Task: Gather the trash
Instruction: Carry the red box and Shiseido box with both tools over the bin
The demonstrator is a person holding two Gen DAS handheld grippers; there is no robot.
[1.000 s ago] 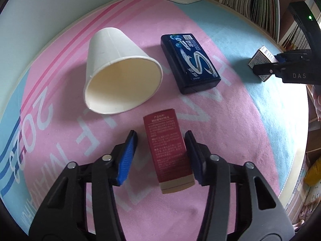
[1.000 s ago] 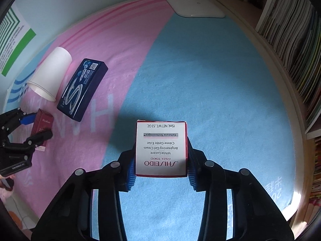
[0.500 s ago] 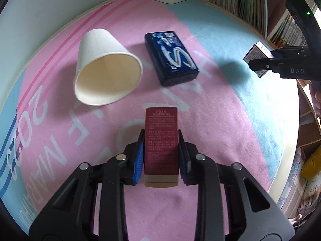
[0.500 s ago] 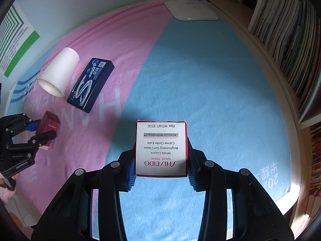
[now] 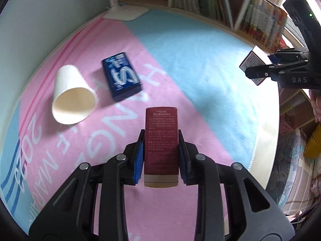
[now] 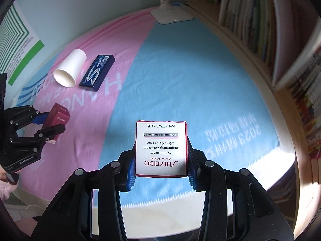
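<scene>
My left gripper [image 5: 161,140] is shut on a dark red carton [image 5: 161,138] and holds it above the pink part of the mat; both show in the right wrist view, gripper [image 6: 51,123] and carton [image 6: 57,118]. My right gripper [image 6: 161,150] is shut on a white Shiseido box [image 6: 161,148], held above the blue part; it also shows in the left wrist view [image 5: 253,68]. A white paper cup [image 5: 72,98] lies on its side on the mat, with a dark blue gum box [image 5: 121,76] lying flat beside it.
A white lamp base [image 6: 171,16] stands at the mat's far end. Shelves of books [image 6: 260,26] run along the right side. The pink and blue mat [image 6: 200,70] ends at the table's near edge [image 6: 160,212].
My left gripper closed on the red carton and lifted it off the mat, pulling back from the cup and gum box. My right gripper rose with the Shiseido box.
</scene>
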